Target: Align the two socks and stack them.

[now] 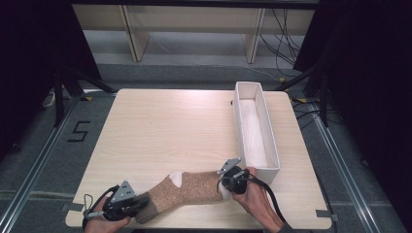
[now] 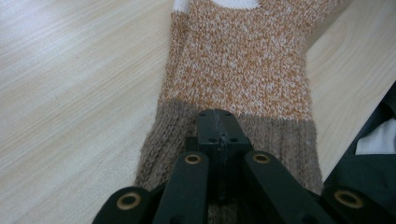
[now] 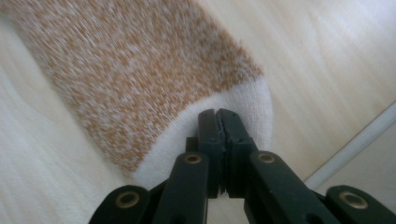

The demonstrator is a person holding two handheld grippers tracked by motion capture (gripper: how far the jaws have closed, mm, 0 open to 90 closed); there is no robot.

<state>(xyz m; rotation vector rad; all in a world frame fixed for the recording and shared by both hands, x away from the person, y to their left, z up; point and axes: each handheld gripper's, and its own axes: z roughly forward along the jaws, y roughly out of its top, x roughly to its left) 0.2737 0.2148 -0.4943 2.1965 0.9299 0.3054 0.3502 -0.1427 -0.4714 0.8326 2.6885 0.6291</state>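
An orange-and-white speckled sock (image 1: 189, 188) lies flat near the table's front edge, with a brown ribbed cuff (image 2: 280, 140) at its left end and a white toe (image 3: 243, 112) at its right end. My left gripper (image 1: 141, 203) is shut on the cuff, its black jaws pinched together over the brown ribbing (image 2: 218, 122). Over at the toe, my right gripper (image 1: 224, 183) is shut on the white fabric, jaws pressed tight (image 3: 217, 117). A white heel patch (image 1: 177, 178) shows on the sock's upper edge.
A long white open box (image 1: 256, 128) stands along the table's right side, just beyond my right gripper. The wooden table (image 1: 165, 131) stretches bare behind the sock. Shelf legs and cables sit on the floor past the far edge.
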